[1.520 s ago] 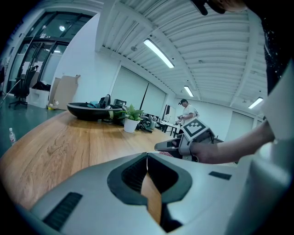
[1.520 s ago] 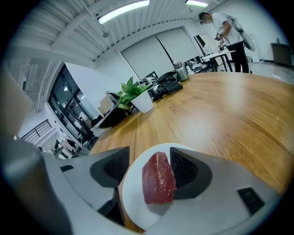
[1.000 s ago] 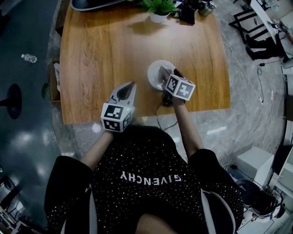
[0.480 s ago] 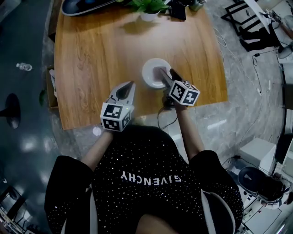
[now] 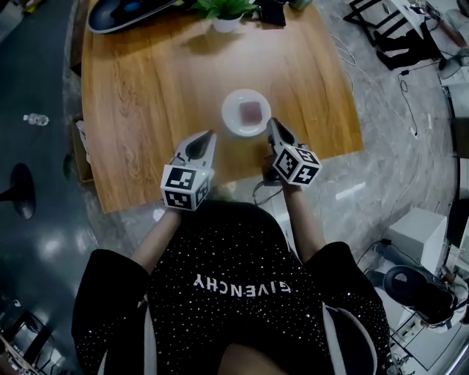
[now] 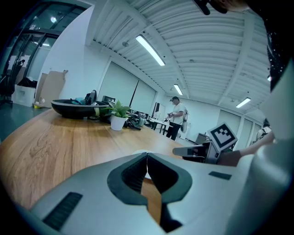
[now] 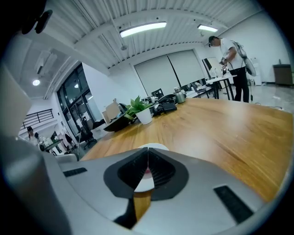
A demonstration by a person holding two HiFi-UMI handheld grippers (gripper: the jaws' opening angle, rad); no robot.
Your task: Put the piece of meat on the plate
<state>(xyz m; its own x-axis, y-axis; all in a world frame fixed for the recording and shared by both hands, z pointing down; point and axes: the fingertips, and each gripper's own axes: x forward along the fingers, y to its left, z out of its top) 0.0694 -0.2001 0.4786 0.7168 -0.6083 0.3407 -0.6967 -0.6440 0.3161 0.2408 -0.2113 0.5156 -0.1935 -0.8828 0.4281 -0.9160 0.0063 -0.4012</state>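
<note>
A pinkish piece of meat [image 5: 251,111] lies in the middle of the small white plate [image 5: 233,123] on the wooden table [image 5: 146,80]. My right gripper [image 5: 271,121] is just right of and nearer than the plate, apart from it. Its jaws are closing, tips together, with nothing between them. In the right gripper view the plate [image 7: 157,147] shows just beyond the right gripper [image 7: 148,150]. My left gripper [image 5: 211,135] hovers to the plate's near left, shut and empty; the left gripper view shows the left gripper [image 6: 147,154] with its tips touching.
A potted plant [image 5: 226,11] and a dark shallow dish [image 5: 128,11] stand at the table's far edge. The near table edge [image 5: 242,172] runs under both grippers. A person [image 6: 177,118] stands in the background. A bottle [image 5: 35,119] lies on the floor at left.
My right gripper has drawn back from over the plate toward the table's near edge and its jaws have come together. The meat now lies uncovered on the plate. The left gripper stayed put.
</note>
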